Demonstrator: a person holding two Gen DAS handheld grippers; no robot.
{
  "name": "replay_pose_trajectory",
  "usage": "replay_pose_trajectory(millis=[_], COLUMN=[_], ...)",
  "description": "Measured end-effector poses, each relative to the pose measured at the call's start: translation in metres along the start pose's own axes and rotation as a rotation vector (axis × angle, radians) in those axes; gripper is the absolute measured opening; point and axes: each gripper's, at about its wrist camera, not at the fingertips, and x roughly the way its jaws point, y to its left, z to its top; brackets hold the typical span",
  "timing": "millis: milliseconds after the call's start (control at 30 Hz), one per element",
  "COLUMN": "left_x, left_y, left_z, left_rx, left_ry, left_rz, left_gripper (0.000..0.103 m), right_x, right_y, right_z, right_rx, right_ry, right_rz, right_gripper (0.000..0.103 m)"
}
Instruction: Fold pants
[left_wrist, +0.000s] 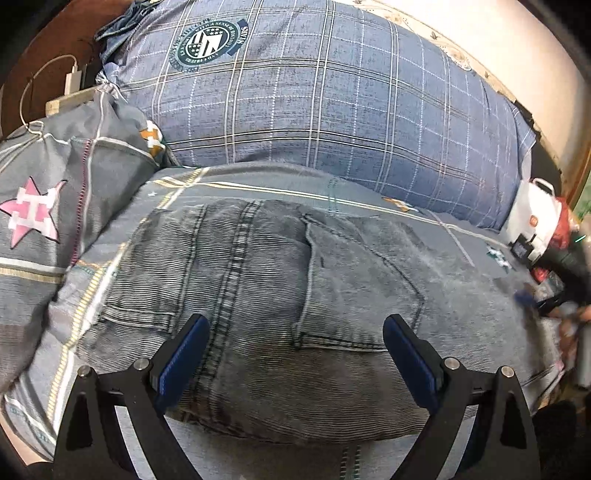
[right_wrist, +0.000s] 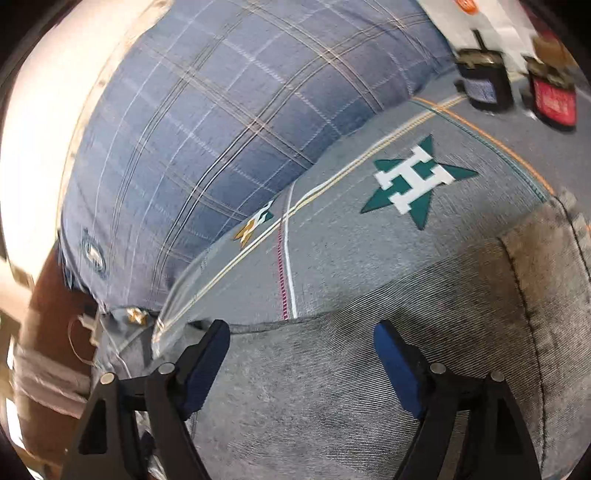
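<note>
Faded grey-blue denim pants (left_wrist: 280, 295) lie flat on the bed, seat side up, with a back pocket (left_wrist: 354, 291) and the centre seam showing. My left gripper (left_wrist: 295, 328) hovers over the seat, jaws wide open, nothing between the blue pads. In the right wrist view the same pants (right_wrist: 369, 369) fill the lower part, their folded edge running across below the bedsheet. My right gripper (right_wrist: 301, 332) stands open above that edge, empty. At the far right of the left wrist view a blurred blue-tipped gripper (left_wrist: 528, 299) shows over the pants' right end.
A grey bedsheet (right_wrist: 332, 240) with star emblems lies under the pants. A big blue plaid pillow (left_wrist: 314, 103) sits behind them. A second grey pillow (left_wrist: 55, 192) is at the left. A white bag (left_wrist: 532, 218) and dark jars (right_wrist: 484, 85) stand at the bed's right end.
</note>
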Motion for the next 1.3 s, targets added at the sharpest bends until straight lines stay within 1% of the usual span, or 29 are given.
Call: replay_pose_trajectory(millis=[67,100,167,200,233,267,300,333,400,467,500,533,567,667,800,867,933,967,1000,1033,1067,1100,1133,1200,1300], left_x=[-0.004,-0.006,-0.008,-0.009,-0.009,-0.01,-0.01,-0.01,-0.009,-0.008,-0.008,-0.008,-0.008,-0.009,-0.007,-0.003,0.004,0.007,0.01,0.016,0.021,0.026,0.035,0.046,0.059], left_y=[-0.004,-0.004,-0.006,-0.007,-0.008,-0.01,-0.012,-0.014,-0.018,-0.022,-0.025,-0.029,-0.032,-0.046,-0.067,-0.079,-0.094,-0.101,-0.108,-0.117,-0.123,-0.13,-0.139,-0.153,-0.178], left_z=[-0.001,-0.002,-0.002,-0.002,-0.001,-0.001,-0.002,-0.003,-0.005,-0.006,-0.007,-0.007,-0.006,-0.004,-0.003,-0.002,-0.001,0.0,0.0,0.001,0.001,0.001,0.002,0.001,0.003], left_rx=[0.018,0.023,0.019,0.015,0.014,0.02,0.029,0.042,0.059,0.069,0.076,0.087,0.094,0.104,0.109,0.109,0.117,0.122,0.127,0.132,0.133,0.13,0.126,0.13,0.15], left_ry=[-0.012,-0.021,-0.029,-0.03,-0.034,-0.038,-0.041,-0.042,-0.04,-0.038,-0.038,-0.035,-0.033,-0.013,0.03,0.059,0.088,0.098,0.107,0.125,0.142,0.164,0.193,0.233,0.256], left_rz=[-0.001,0.004,-0.002,-0.008,-0.012,-0.014,-0.014,-0.01,-0.003,0.002,0.003,0.0,-0.002,-0.029,-0.046,-0.059,-0.063,-0.067,-0.072,-0.071,-0.07,-0.07,-0.073,-0.069,-0.072], left_gripper=[0.095,0.095,0.095,0.095,0.095,0.095,0.095,0.095,0.095,0.095,0.095,0.095,0.095,0.095,0.095,0.095,0.095,0.095,0.095,0.095,0.095,0.095,0.095,0.095,0.095], right_x=[0.024,0.016,-0.01,-0.024,-0.04,-0.058,-0.077,-0.091,-0.124,-0.142,-0.148,-0.152,-0.154,-0.153,-0.148,-0.146,-0.153,-0.151,-0.152,-0.154,-0.152,-0.151,-0.15,-0.145,-0.14], right_y=[-0.015,-0.016,-0.01,-0.006,-0.002,-0.003,-0.01,-0.02,-0.054,-0.091,-0.107,-0.124,-0.137,-0.157,-0.176,-0.182,-0.188,-0.184,-0.183,-0.181,-0.178,-0.175,-0.172,-0.168,-0.161], right_z=[-0.003,-0.004,-0.007,-0.011,-0.015,-0.022,-0.033,-0.041,-0.067,-0.087,-0.096,-0.103,-0.106,-0.107,-0.106,-0.108,-0.109,-0.107,-0.105,-0.102,-0.1,-0.098,-0.097,-0.094,-0.091], right_rx=[-0.014,0.008,0.071,0.052,0.038,0.037,0.058,0.089,0.218,0.347,0.42,0.468,0.494,0.526,0.556,0.565,0.584,0.585,0.572,0.556,0.54,0.523,0.502,0.479,0.422], right_ry=[0.091,0.041,0.019,-0.012,-0.04,-0.061,-0.077,-0.095,-0.12,-0.135,-0.138,-0.135,-0.145,-0.164,-0.131,-0.137,-0.149,-0.156,-0.161,-0.166,-0.156,-0.147,-0.142,-0.126,-0.107], right_rz=[-0.021,-0.002,0.001,0.02,0.019,0.022,0.042,0.06,0.069,0.087,0.072,0.061,0.069,0.093,0.076,0.082,0.092,0.097,0.09,0.073,0.059,0.044,0.017,-0.018,-0.083], right_gripper=[0.091,0.091,0.091,0.091,0.091,0.091,0.091,0.091,0.091,0.091,0.091,0.091,0.091,0.091,0.091,0.091,0.091,0.09,0.087,0.087,0.085,0.077,0.058,0.042,0.042])
